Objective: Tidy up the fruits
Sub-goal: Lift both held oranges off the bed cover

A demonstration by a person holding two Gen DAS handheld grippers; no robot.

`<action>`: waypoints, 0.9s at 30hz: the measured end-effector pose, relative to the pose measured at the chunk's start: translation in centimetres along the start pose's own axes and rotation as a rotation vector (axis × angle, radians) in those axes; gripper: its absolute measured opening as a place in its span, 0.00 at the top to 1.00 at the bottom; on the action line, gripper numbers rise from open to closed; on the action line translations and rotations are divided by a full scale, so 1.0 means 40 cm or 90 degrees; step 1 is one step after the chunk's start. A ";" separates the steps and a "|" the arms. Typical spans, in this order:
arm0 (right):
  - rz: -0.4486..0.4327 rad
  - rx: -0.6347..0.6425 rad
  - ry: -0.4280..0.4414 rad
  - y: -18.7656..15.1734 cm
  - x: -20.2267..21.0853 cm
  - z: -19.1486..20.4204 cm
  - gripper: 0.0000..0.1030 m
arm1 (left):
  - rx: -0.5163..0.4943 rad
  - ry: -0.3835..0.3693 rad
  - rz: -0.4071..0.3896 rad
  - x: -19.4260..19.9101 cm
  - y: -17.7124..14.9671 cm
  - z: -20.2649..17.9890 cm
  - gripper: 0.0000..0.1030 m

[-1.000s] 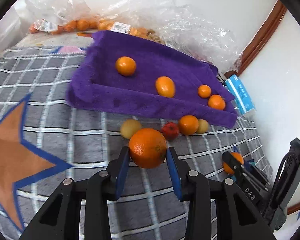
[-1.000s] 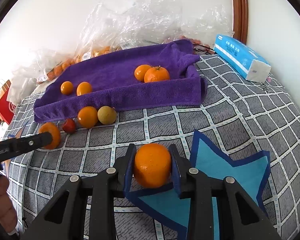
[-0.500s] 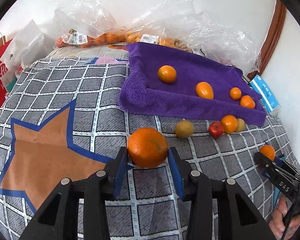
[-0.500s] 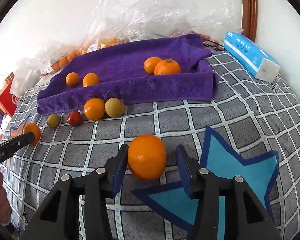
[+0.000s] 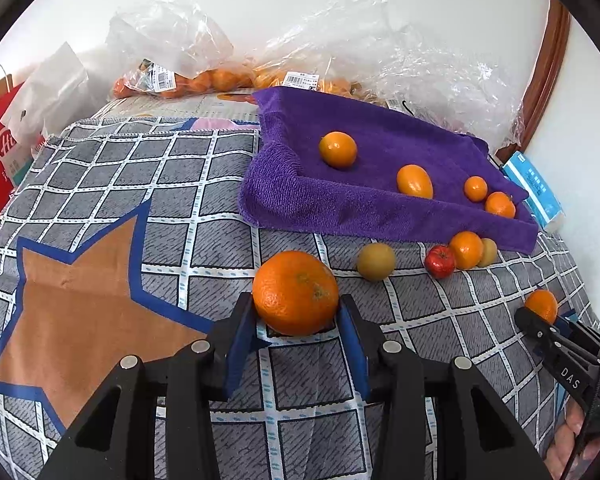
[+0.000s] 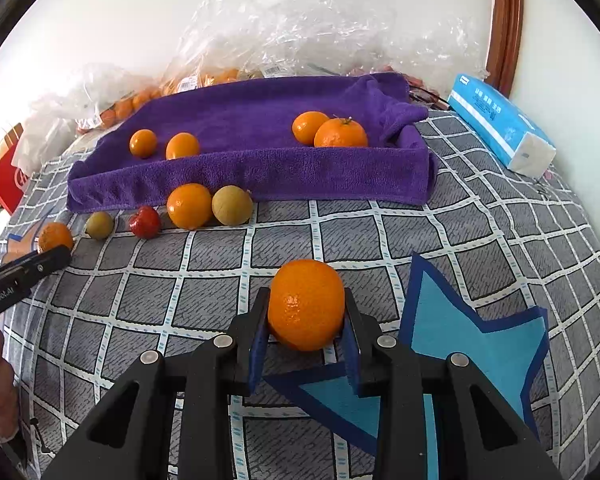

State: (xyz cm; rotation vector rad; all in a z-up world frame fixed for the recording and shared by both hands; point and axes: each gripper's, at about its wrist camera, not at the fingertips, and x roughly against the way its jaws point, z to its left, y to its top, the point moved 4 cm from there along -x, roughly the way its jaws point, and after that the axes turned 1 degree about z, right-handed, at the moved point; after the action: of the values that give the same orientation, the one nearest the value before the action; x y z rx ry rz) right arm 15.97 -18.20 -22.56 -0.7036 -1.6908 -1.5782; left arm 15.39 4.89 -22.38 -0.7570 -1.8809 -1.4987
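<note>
A white wall [image 6: 140,20] stands behind the table's grey checked cloth [image 5: 180,184]; brown wooden trim [image 6: 504,20] runs up the right, in daylight.

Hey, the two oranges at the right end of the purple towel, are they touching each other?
Touching. In the right wrist view the stemmed orange overlaps the smaller orange behind it on the purple towel, with no purple showing between them.

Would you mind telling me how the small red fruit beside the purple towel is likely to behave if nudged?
The red fruit looks round and glossy, so it would probably roll and may slip. It lies loose on the checked cloth beside an orange, so a push could knock them together.
</note>
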 end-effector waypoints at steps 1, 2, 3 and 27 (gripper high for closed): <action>0.000 0.000 0.000 0.000 0.000 0.000 0.69 | 0.001 -0.002 0.000 0.001 -0.002 0.000 0.61; 0.001 0.000 0.001 0.001 -0.001 -0.001 0.69 | 0.003 -0.004 -0.001 0.002 -0.002 0.000 0.61; 0.001 -0.002 0.003 0.001 -0.001 -0.002 0.69 | 0.006 -0.006 -0.001 0.002 -0.002 0.001 0.61; -0.065 -0.052 0.044 -0.001 0.048 -0.033 0.69 | 0.034 -0.083 -0.079 0.058 0.004 0.006 0.62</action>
State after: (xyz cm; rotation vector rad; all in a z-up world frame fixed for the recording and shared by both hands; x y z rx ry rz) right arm 14.97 -19.67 -21.05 -0.6042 -1.6431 -1.7315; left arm 13.96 5.28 -20.57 -0.7416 -2.0907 -1.4986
